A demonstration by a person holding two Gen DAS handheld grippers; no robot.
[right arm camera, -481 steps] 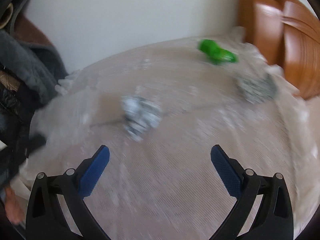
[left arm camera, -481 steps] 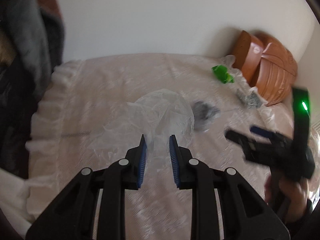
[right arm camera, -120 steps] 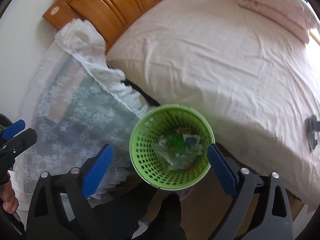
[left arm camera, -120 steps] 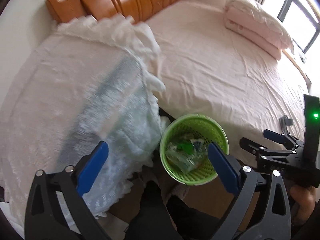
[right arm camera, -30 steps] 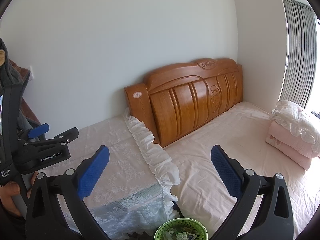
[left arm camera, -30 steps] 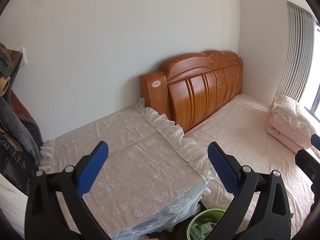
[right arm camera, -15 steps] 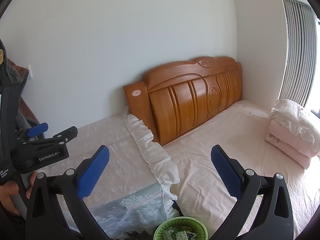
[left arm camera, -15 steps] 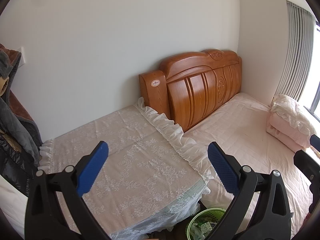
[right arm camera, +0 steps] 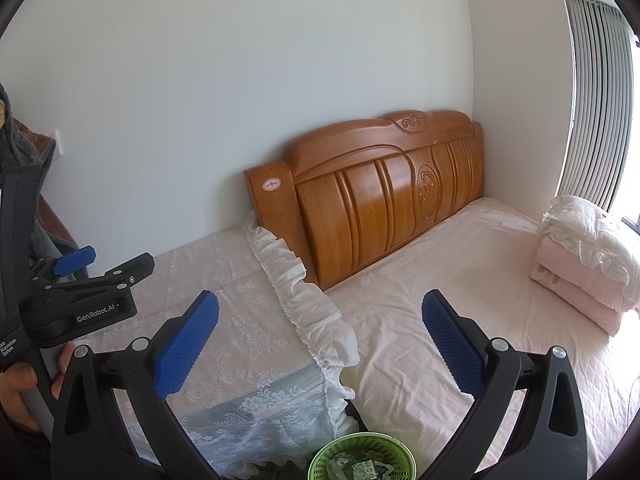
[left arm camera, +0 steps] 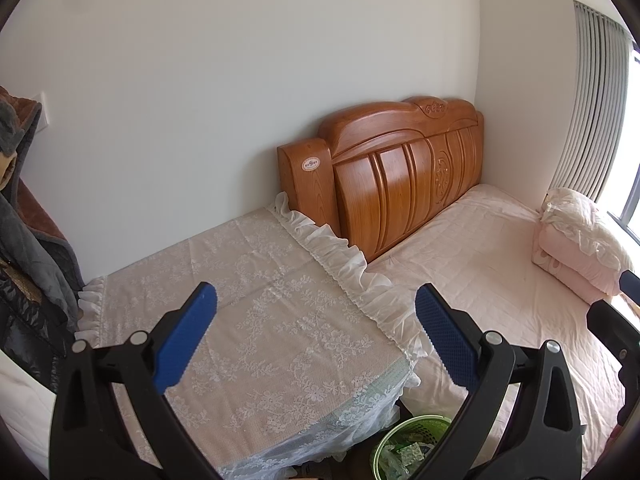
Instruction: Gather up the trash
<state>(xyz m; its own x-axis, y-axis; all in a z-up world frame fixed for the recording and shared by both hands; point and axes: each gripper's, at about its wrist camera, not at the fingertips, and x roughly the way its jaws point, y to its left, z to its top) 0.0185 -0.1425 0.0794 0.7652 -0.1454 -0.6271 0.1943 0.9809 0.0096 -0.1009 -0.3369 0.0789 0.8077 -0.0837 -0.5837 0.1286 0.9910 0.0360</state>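
Holding nothing, the left gripper has its 2 blue-padded jaws spread wide above the white lace-covered bedside table. Right gripper: same condition, jaws fully apart, empty, raised over the gap between table and bed.

Round green perforated plastic waste basket: on the floor at the foot of the table's draped corner, just beside the pink-sheeted bed, at the bottom edge of both views. Crumpled clear and green wrappers lie inside it. The table top carries only its cloth with a ruffled white trim.

Carved orange wooden headboard: upright against the white wall. Folded pink quilt: on the bed near the window. Dark hanging clothing: left of the table. A hand grips the left tool's handle.
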